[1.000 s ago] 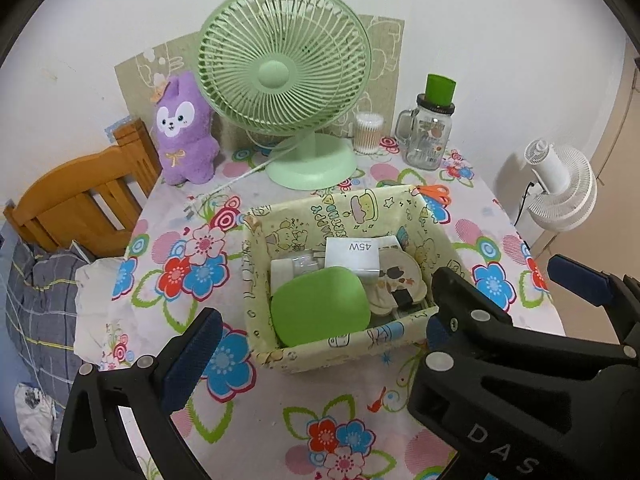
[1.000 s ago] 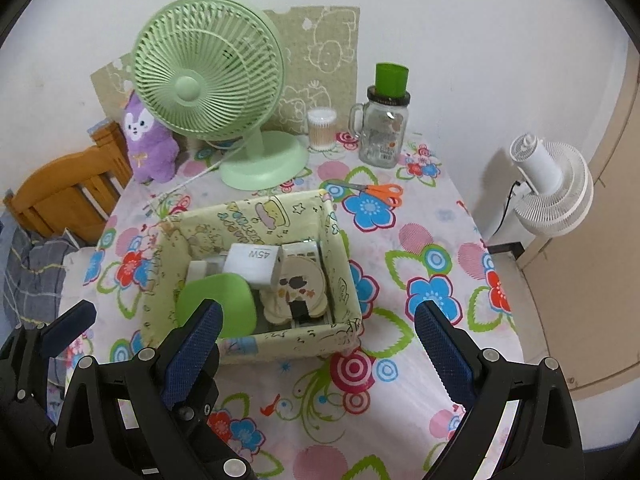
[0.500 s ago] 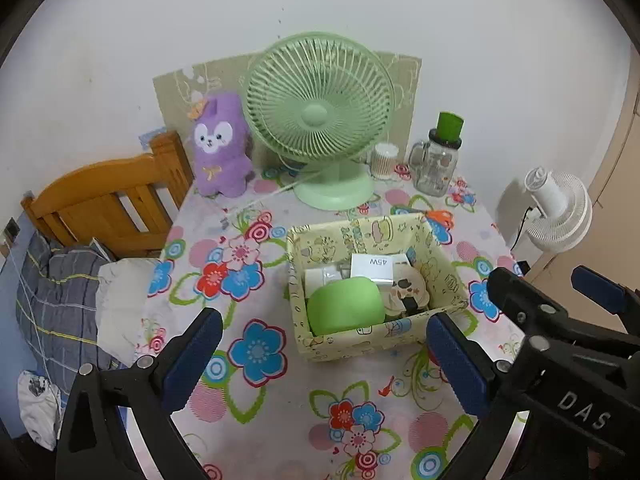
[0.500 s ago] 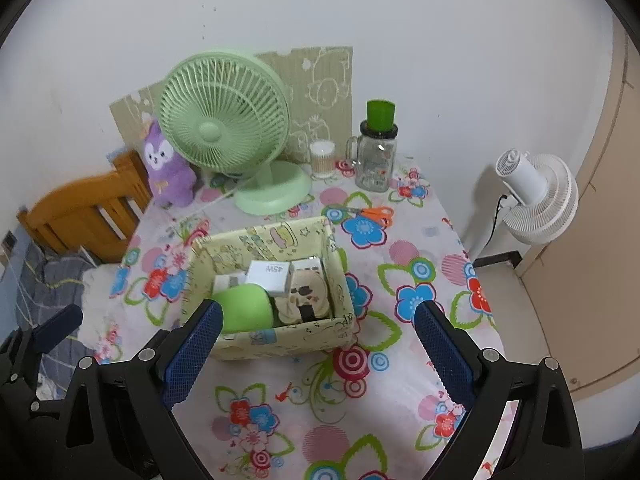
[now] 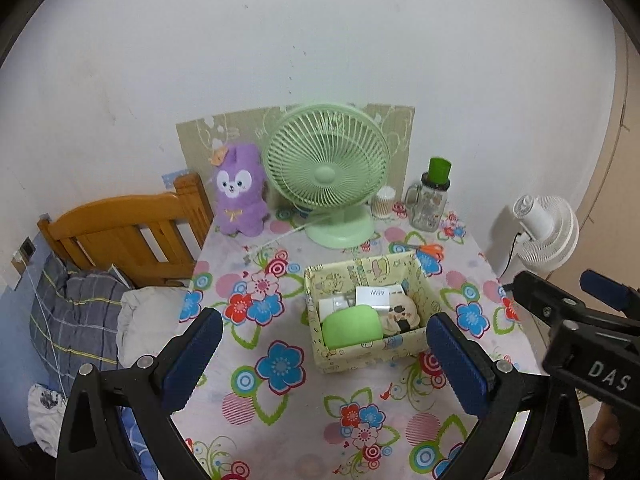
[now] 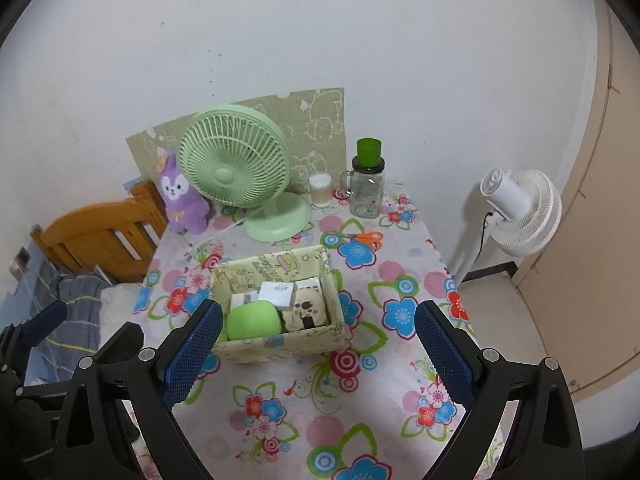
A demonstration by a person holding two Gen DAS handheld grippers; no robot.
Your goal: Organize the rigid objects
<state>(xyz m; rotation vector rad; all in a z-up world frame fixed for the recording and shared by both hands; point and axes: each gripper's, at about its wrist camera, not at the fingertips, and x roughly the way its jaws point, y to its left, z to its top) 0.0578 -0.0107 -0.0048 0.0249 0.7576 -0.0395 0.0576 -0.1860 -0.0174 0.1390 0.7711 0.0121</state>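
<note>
A yellow patterned storage box (image 5: 372,354) (image 6: 280,346) sits mid-table on the floral tablecloth. Inside lie a green rounded case (image 5: 351,326) (image 6: 253,322), a white 45W charger (image 5: 378,294) (image 6: 278,293), a second white charger (image 5: 334,304) and a cartoon-printed item (image 5: 402,314) (image 6: 306,310). My left gripper (image 5: 324,360) is open and empty, well above and in front of the box. My right gripper (image 6: 318,354) is open and empty, also high above the table; it shows at the right edge of the left wrist view (image 5: 576,312).
At the back stand a green desk fan (image 5: 326,172) (image 6: 234,172), a purple plush (image 5: 240,190), a cotton-swab jar (image 6: 321,190) and a glass jar with green lid (image 6: 368,184). Orange scissors (image 6: 366,238) lie behind the box. A wooden bed frame (image 5: 120,228) is left, a white floor fan (image 6: 516,208) right.
Both grippers have pulled back and up from the box, so the table and room look smaller and farther away. Both stay open; the box contents have not moved.
</note>
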